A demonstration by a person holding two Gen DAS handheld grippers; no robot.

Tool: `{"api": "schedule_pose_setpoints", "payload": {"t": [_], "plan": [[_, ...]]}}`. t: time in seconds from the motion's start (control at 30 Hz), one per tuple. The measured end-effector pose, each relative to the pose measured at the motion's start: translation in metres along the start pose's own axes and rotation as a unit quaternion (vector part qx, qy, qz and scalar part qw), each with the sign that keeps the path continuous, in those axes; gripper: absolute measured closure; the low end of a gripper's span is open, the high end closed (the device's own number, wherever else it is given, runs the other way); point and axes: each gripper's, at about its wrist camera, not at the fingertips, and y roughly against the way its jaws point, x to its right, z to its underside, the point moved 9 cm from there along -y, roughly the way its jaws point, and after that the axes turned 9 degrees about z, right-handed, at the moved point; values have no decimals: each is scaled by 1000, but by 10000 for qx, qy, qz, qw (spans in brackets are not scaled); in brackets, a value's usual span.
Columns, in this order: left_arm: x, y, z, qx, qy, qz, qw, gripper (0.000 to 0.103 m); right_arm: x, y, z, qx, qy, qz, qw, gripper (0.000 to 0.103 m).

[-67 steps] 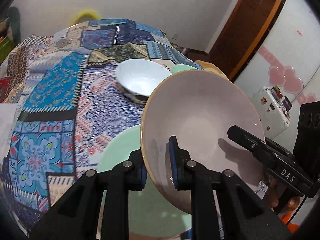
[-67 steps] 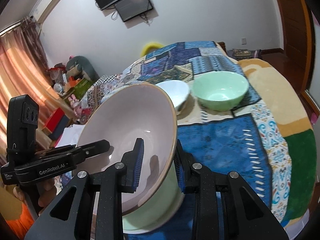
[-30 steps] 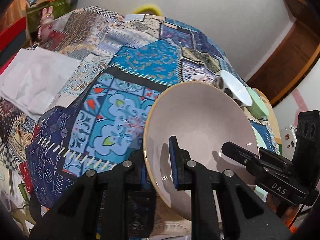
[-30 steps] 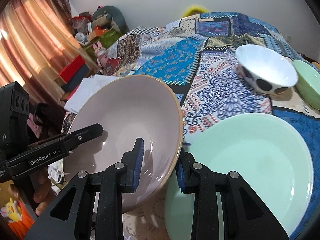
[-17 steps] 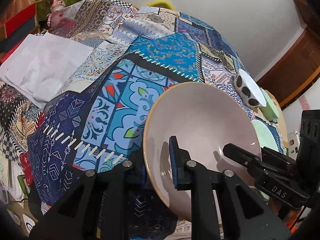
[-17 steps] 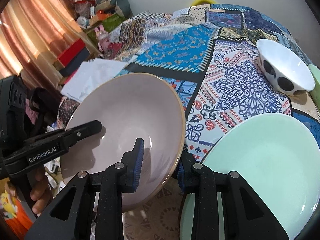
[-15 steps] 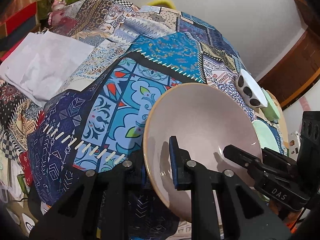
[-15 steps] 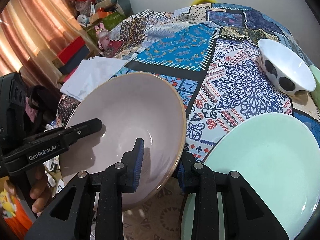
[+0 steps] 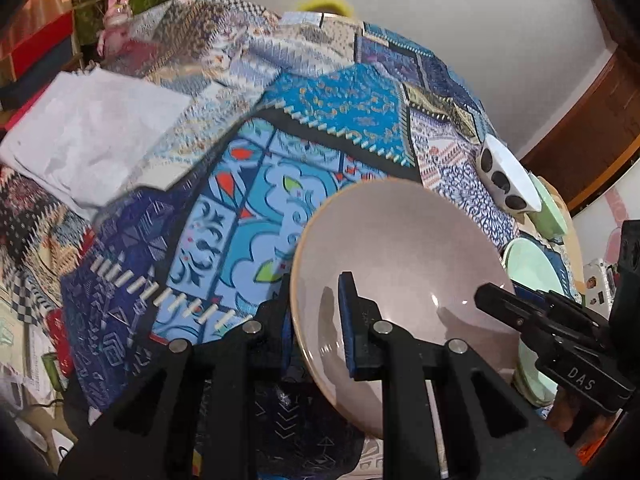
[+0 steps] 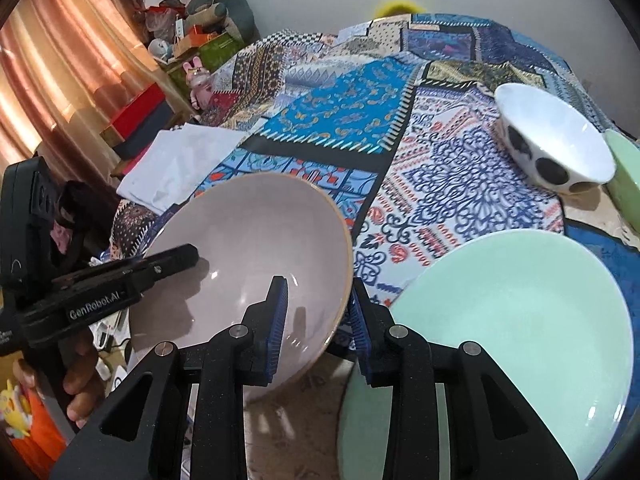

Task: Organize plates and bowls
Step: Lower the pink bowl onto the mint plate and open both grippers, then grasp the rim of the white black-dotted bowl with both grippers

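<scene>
A wide pink-grey bowl (image 9: 400, 256) with a tan rim hangs tilted above the near edge of the patchwork cloth, gripped from both sides. My left gripper (image 9: 316, 312) is shut on its left rim, one pad inside and one outside. On the opposite rim my right gripper (image 10: 318, 312) is shut the same way on the pink bowl (image 10: 248, 248). Just right of it, a pale green plate (image 10: 500, 320) lies flat. Further back stand a white bowl with black spots (image 10: 556, 152) and a green bowl (image 10: 626, 184), side by side.
A patchwork cloth (image 9: 328, 128) covers the round table. White paper (image 10: 176, 164) lies at its left edge, with boxes and toys on the floor beyond. A hand (image 10: 80, 380) holds the left gripper's handle. The green plate (image 9: 528, 264) sits behind the right gripper's finger.
Both grippers carried the pink bowl leftward off the green plate, which now lies uncovered beside it. In the last half second the bowl has barely shifted.
</scene>
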Motion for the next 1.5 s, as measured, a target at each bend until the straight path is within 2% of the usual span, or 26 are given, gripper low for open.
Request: {"api": "schedule_pose_setpoints", "payload": {"t": [0.23, 0.4, 0.6, 0.67, 0.93, 1.23, 1.43, 1.5], "plan": [[10, 24, -13, 294, -247, -320, 9988, 84, 13, 23, -6, 250, -56, -39, 9997, 73], [23, 35, -22, 373, -357, -344, 9981, 83, 35, 43, -10, 472, -124, 84, 9988, 68], [52, 33, -35, 389, -626, -357, 9966, 70, 83, 64, -18, 727, -253, 463, 9960, 64], [64, 29, -40, 382, -711, -309, 9963, 58, 100, 69, -20, 793, -309, 633, 9944, 64], [128, 1, -62, 446, -1170, -103, 9921, 35, 171, 71, -19, 836, -1141, 750, 9871, 60], [178, -49, -79, 96, -1481, 104, 9889, 30, 208, 53, -37, 764, -1123, 1032, 9853, 58], [190, -83, -93, -77, -1721, 19, 9850, 30, 220, 30, -54, 607, -1227, 817, 9872, 57], [192, -92, -94, -213, -1729, 100, 9847, 30, 225, 19, -58, 480, -1365, 711, 9869, 57]]}}
